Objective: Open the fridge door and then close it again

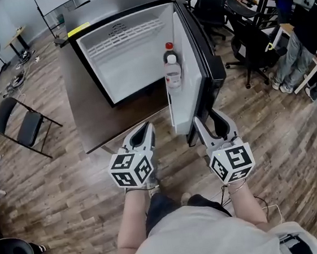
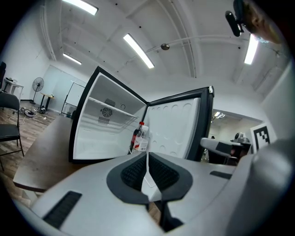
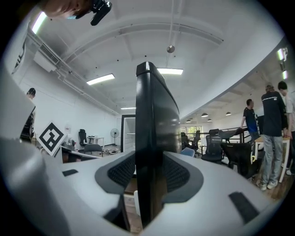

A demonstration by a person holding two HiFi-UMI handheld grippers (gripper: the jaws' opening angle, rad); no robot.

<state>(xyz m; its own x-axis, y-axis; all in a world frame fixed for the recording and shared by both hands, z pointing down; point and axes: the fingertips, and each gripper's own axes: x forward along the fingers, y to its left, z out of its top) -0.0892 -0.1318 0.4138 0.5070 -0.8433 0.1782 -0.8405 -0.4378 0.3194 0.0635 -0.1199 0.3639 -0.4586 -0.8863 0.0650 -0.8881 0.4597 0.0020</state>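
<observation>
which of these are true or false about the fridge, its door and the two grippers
1. The door of the black mini fridge is closed. False: it stands wide open.
2. The door's edge stands between the right gripper's jaws. True.
3. The left gripper holds a bottle. False: its jaws are together, with nothing between them.
4. Clear plastic bottles stand in the door's shelf. True.

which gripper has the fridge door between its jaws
The right gripper: the door stands edge-on between its jaws. The left gripper is shut on nothing and does not touch the door.
</observation>
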